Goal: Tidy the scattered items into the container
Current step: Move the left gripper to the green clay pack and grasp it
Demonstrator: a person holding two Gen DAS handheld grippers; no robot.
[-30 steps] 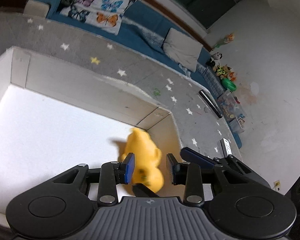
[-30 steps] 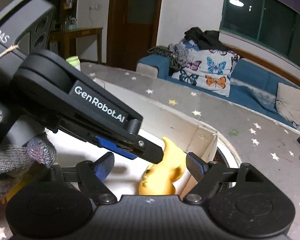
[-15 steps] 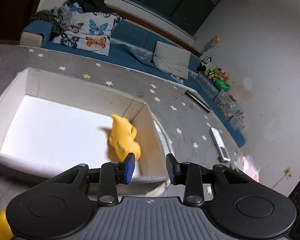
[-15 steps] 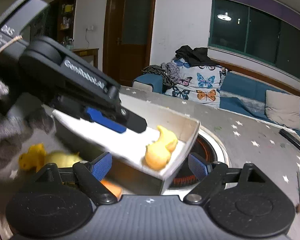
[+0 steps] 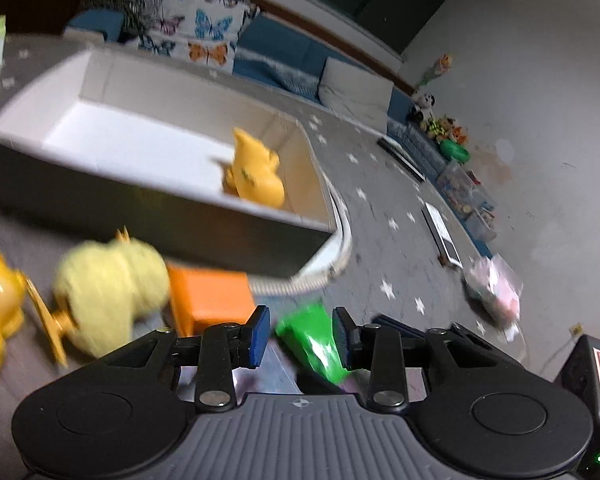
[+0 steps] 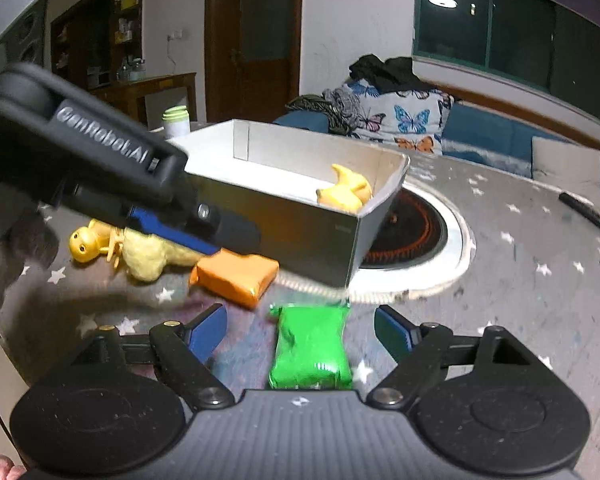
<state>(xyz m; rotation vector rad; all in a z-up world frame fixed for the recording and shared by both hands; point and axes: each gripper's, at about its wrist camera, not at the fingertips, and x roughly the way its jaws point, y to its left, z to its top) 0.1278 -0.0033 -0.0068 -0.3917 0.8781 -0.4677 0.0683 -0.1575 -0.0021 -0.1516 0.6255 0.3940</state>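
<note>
Toy count inside the white box: one yellow duck, dropped in a second ago from the left tongs, which are now pulled back, narrowly parted and empty. Right tongs are spread wide, empty. Outside, on the counter below the box: one green packet, one orange packet, one plush chick, one gold duck. Four items judged left to be tidied.

The left gripper has pulled back out of the white box, leaving the yellow toy inside, and now hangs over the green packet
</note>
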